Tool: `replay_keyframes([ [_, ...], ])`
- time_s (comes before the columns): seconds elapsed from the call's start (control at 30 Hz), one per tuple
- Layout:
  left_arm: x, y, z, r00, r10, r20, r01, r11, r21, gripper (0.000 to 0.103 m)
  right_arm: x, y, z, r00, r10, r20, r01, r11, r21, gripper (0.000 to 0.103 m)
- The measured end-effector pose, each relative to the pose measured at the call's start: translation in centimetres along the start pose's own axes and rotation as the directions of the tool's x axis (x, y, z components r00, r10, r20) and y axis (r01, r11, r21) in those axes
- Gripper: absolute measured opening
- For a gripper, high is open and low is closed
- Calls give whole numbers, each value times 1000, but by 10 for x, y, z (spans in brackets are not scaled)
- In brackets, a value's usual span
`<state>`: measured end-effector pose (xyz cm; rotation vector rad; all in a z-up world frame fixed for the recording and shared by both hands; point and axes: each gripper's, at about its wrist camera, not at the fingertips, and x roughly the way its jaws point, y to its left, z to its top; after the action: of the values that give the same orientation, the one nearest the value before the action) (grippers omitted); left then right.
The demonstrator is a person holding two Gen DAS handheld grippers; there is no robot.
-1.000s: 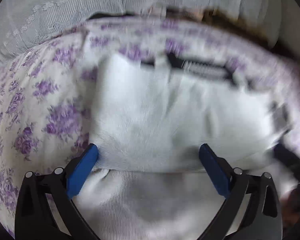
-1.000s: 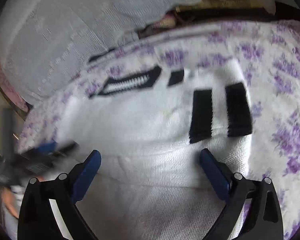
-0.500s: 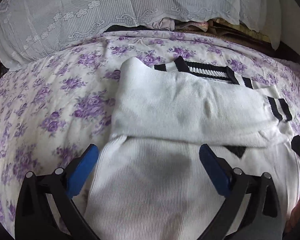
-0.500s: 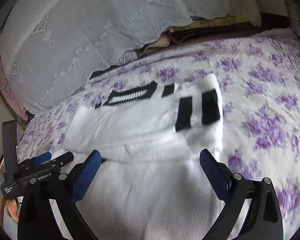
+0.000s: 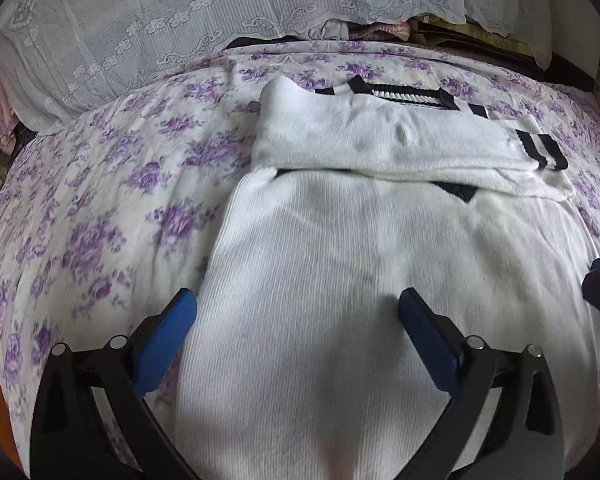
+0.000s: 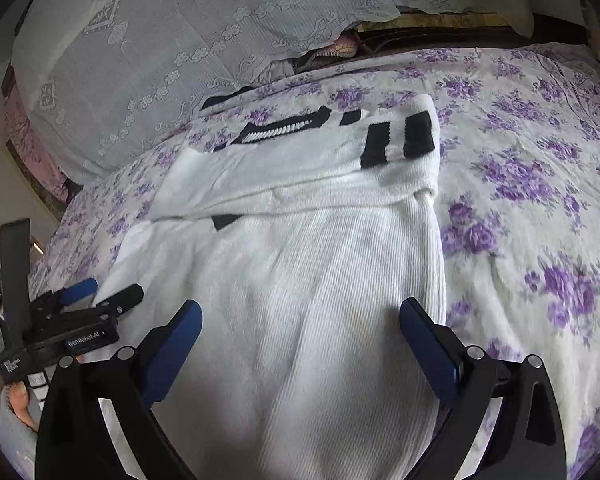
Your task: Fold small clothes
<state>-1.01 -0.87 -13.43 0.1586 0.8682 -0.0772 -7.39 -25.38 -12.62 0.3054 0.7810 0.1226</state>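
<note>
Both the left gripper (image 5: 296, 312) and right gripper (image 6: 300, 320), spread empty, have drawn back down the white sweater (image 5: 360, 280).

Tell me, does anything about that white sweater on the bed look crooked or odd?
Mostly tidy. The white sweater lies flat on the floral bedspread, sleeves folded across. One oddity: the striped cuff sticks slightly past its right edge, and a small black patch peeks out below the sleeves.

Soft daylight, fisheye warping, slight edge blur
</note>
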Motion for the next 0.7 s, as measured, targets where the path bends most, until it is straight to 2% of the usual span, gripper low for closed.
replay_keyframes([
  [0.13,-8,0,-11,1000,6,1,-6,1000,8,98,-9,8,-12,1000,-6,-8,6,999,-53,99],
  [0.27,-16,-2,-21,1000,27,13,-27,999,26,98,-17,5,-23,1000,14,-16,-15,999,-44,100],
  [0.37,-21,2,-27,1000,17,8,-17,1000,19,98,-25,5,-31,999,25,-21,-26,999,-48,100],
  [0.57,-32,15,-46,999,-51,-16,51,998,-26,98,-40,4,-48,997,73,-38,-74,996,-46,100],
  [0.7,-45,32,-61,986,-166,-28,162,982,-91,98,-53,-12,-56,983,184,-23,-184,983,27,100],
])
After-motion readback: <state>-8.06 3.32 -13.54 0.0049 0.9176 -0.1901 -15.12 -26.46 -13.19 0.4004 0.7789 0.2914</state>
